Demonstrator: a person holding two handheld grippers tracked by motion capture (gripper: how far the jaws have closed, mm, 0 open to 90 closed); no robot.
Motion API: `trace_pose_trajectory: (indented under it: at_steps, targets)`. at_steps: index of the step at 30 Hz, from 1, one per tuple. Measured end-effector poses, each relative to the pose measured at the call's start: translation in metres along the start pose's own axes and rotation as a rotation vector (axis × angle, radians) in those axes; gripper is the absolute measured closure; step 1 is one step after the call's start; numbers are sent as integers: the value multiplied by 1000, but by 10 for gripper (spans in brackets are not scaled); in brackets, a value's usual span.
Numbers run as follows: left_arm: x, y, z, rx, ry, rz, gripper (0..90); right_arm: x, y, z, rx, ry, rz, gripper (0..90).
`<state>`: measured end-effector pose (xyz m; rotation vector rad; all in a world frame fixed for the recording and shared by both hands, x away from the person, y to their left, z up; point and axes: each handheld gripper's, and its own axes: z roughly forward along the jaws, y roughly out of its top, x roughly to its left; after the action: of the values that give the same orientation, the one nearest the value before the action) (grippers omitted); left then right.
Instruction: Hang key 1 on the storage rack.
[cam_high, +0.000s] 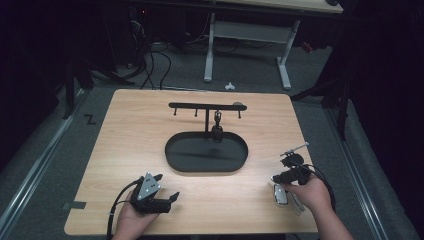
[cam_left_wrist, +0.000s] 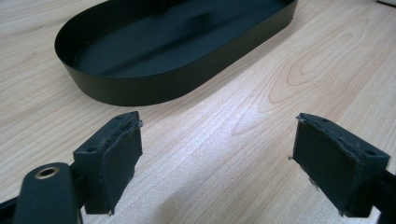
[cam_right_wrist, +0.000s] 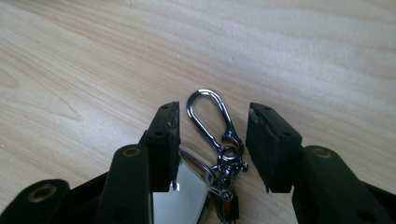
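Evidently the pickup is in hand: near the counter's front edge the left claw (cam_left_wrist: 217, 154) rests gaping and empty before the oval black tray (cam_left_wrist: 140, 88), while toward the front right corner the right claw (cam_right_wrist: 212, 140) straddles, unclosed, a keychain's carabiner clip (cam_right_wrist: 210, 119), which its jaws must next pinch.

We see the wooden table (cam_high: 150, 150) brightly lit against dark, murky surroundings; glare streaks its grain in both gripper views; the near jaws blur softly; the black tray (cam_left_wrist: 140, 88) reflects faintly.
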<state>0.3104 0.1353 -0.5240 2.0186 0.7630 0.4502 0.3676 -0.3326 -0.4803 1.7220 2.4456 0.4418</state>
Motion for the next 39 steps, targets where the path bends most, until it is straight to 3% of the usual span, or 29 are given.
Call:
trace_pose_trajectory:
  at_steps: [10, 13, 20, 25, 27, 28, 30, 39]
  targets:
    - [-2, 0, 1, 2, -5, 9, 160, -6, -4, 9, 10, 10, 31, 663]
    - [-1, 0, 1, 1, -6, 7, 160, -6, -4, 9, 10, -4, 19, 735]
    - [-1, 0, 0, 2, -8, 8, 160, -5, -4, 9, 22, -9, 15, 746]
    - [-1, 1, 0, 2, -7, 9, 161, 1, -5, 9, 0, -37, -17, 764]
    - [-1, 0, 1, 2, -7, 10, 161, 2, -5, 7, -18, -35, -29, 868]
    - [-1, 0, 1, 1, -7, 10, 161, 3, -5, 7, -9, -59, -42, 868]
    - [-1, 0, 1, 1, -7, 10, 160, 4, -5, 7, -13, -62, -53, 867]
    - [-2, 1, 2, 5, -10, 13, 162, 2, -6, 8, 3, -22, -30, 862]
